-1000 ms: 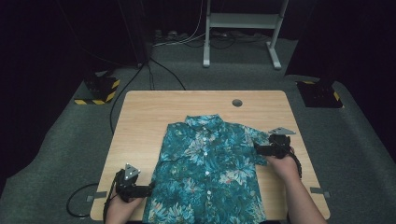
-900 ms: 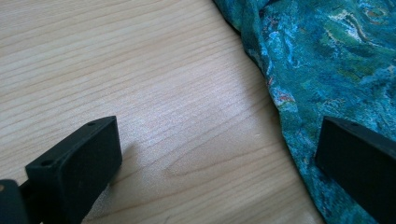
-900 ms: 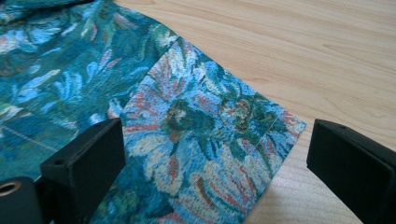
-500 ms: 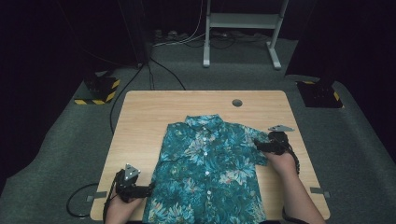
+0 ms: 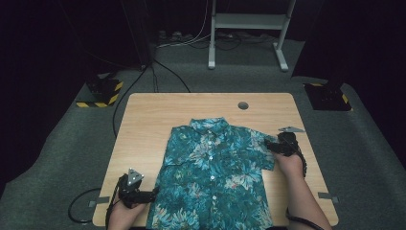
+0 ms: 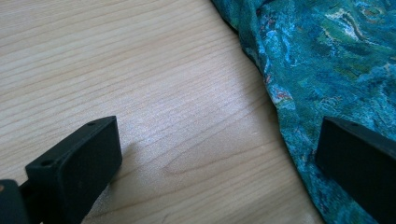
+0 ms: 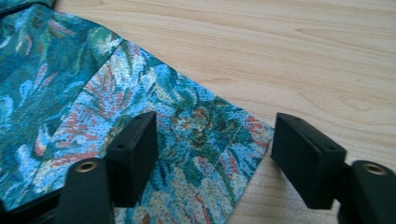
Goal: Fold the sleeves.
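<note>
1. The shirt (image 5: 213, 177) is laid flat, front up and buttoned, in the middle of the surface (image 5: 143, 124), its collar toward the far edge.
2. The right gripper (image 7: 212, 161) is set at the sleeve (image 7: 205, 135) corner; its jaws have just been closing, with the hem between them but not yet pinched.
3. One jaw should be slid under the cloth before closing, so that only the sleeve layer is caught.
4. The left gripper (image 6: 215, 163) is held wide open beside the lower hem, gripping nothing; the hem can be pinned there if the shirt drags.
</note>
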`<state>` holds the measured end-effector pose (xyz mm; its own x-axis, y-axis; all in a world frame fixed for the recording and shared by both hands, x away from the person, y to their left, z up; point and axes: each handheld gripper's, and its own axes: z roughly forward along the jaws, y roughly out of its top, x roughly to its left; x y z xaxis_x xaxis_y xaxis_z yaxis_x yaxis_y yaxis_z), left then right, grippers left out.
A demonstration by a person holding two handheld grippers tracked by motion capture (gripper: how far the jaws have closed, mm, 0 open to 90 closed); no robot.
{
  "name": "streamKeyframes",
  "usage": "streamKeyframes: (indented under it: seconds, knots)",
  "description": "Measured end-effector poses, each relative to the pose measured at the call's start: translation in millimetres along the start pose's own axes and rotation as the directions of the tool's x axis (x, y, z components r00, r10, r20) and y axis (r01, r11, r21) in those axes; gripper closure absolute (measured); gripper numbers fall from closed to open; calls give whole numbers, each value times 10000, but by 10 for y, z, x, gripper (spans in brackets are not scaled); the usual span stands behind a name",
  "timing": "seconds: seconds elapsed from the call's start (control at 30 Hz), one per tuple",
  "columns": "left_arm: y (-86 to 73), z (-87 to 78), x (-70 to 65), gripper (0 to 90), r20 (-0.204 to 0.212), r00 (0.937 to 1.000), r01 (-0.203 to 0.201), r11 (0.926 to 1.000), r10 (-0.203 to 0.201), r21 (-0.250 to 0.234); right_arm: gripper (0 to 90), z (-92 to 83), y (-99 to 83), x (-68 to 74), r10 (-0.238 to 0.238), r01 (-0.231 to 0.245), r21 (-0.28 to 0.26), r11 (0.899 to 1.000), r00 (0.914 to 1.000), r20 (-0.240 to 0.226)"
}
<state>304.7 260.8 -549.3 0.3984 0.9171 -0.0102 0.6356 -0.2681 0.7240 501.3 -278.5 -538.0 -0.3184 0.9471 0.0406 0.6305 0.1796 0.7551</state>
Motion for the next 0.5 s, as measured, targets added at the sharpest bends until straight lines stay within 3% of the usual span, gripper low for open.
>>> streamKeyframes:
  seconds: [0.17,0.27,0.5]
  knots:
    - [-1,-1,-1,9,3,10000,1,10000,-1,-3,442,16,-4,-32,-45,46,-108,9999,9999,104]
    - [-2,-3,0,9,10,10000,-32,10000,32,4,527,3,-10,-68,167,-165,-170,9997,9998,138]
    - [-3,-4,-3,8,1,10000,-40,10000,40,18,670,-7,-16,-74,-78,87,-185,9998,9988,488]
